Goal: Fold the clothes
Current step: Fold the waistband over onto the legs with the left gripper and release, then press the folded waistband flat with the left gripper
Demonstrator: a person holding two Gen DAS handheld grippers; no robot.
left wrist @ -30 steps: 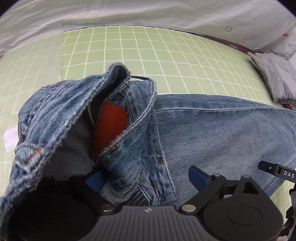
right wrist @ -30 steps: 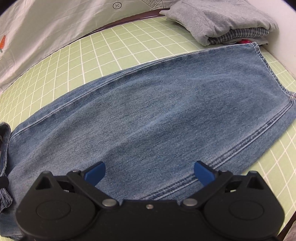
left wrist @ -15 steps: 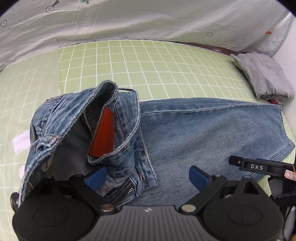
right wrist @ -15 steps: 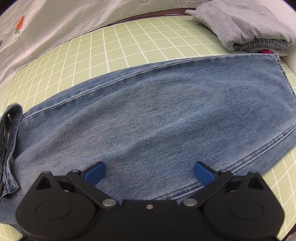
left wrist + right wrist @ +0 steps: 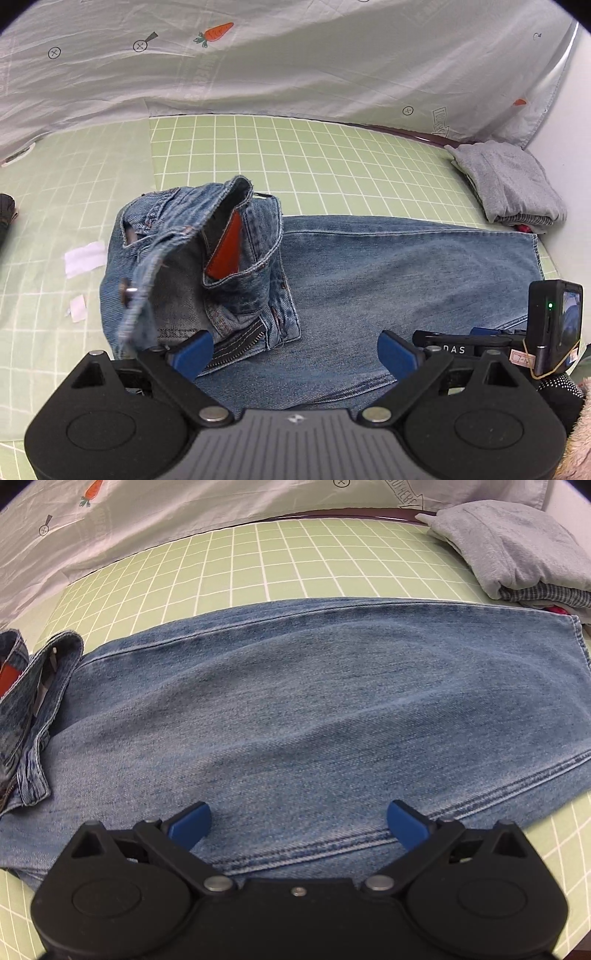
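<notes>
A pair of blue jeans [image 5: 388, 273] lies on the green grid mat [image 5: 332, 155]. Its legs stretch flat to the right, with the hem near the mat's right edge. The waist end [image 5: 192, 258] is bunched and folded over the legs at the left, gaping to show a red-orange label [image 5: 225, 251] and the zipper. My left gripper [image 5: 295, 352] hovers open just in front of that bunch, its left fingertip [image 5: 192, 350] close to the zipper. My right gripper [image 5: 299, 823] is open above the near seam of the legs [image 5: 314, 716], holding nothing.
A stack of folded clothes, grey on top [image 5: 506, 184] [image 5: 517, 554], sits at the back right corner. A white sheet with carrot prints [image 5: 295, 66] hangs behind the mat. White scraps [image 5: 84, 258] lie on the mat at the left. The right gripper's camera [image 5: 554, 325] is beside my left gripper.
Both grippers have drawn back from the jeans, so more of the mat shows. The waist end, close to the left camera before, now rests on the legs, with one flap still blurred.
</notes>
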